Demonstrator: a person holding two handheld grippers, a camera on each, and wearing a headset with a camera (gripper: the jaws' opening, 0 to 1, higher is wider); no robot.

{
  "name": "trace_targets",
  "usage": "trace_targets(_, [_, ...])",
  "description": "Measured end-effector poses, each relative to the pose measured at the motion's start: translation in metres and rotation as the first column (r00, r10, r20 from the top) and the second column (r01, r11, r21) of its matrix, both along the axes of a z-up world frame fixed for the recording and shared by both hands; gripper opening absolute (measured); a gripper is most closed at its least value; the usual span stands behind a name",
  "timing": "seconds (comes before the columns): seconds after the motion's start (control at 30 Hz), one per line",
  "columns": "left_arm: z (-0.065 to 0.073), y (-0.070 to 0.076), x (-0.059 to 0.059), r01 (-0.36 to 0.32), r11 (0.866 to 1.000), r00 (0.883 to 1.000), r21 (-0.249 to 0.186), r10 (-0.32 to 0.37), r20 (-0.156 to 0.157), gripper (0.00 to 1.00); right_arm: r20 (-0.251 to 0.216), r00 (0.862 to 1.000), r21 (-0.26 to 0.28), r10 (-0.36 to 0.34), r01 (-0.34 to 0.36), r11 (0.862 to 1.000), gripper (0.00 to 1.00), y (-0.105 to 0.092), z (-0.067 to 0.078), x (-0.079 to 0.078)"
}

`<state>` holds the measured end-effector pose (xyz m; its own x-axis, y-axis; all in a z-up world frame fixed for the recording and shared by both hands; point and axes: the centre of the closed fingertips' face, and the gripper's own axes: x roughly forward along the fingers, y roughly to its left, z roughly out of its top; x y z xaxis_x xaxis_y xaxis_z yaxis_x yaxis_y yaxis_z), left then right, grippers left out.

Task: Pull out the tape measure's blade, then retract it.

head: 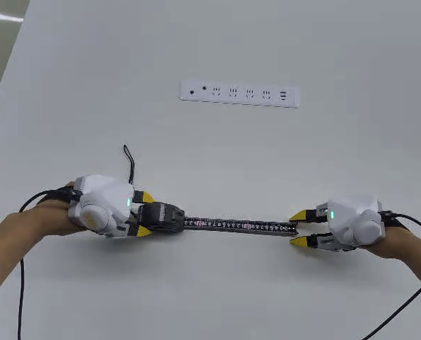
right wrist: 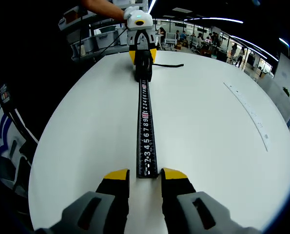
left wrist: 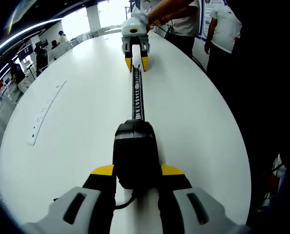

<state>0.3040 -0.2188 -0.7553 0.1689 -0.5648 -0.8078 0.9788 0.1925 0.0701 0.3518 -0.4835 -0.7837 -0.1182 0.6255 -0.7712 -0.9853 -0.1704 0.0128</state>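
Treat pull-out as done, with blade (head: 238, 226) laid flat on table (head: 210, 297) from case (head: 164, 217), clamped at left in left gripper (head: 145, 214), to its tip at right between the spread, non-pinching jaws of right gripper (head: 299, 228). Count retraction as outstanding. Note plain white table with power strip (head: 239, 93) at far side, in a lit open office with people (left wrist: 222, 22) beyond.

Gripper views face each other — sharing the blade (right wrist: 146, 131).
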Motion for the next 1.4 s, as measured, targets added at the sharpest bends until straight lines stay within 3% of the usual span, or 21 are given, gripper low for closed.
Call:
trace_targets(0.47, [0.012,-0.004,0.005,-0.06,0.997,0.998,-0.055,0.061,0.0,0.35,0.002,0.996,-0.001,-0.092,0.092,0.996,0.35,-0.008,0.003,0.003])
trace_targets(0.8, [0.022,-0.003,-0.003,-0.129,0.987,0.992,-0.097,0.128,-0.014,0.41,0.003,0.984,0.016,-0.177,0.177,0.984,0.46,-0.012,0.008,0.003])
trace_targets(1.07, [0.026,0.003,-0.011,-0.234,0.963,0.972,-0.135,0.233,-0.023,0.48,0.007,0.964,0.044,-0.266,0.266,0.963,0.51,-0.017,0.014,0.003])
trace_targets(1.4, [0.028,0.012,-0.021,-0.343,0.924,0.939,-0.171,0.344,-0.028,0.54,0.007,0.925,0.08,-0.38,0.379,0.922,0.59,-0.02,0.026,-0.001])
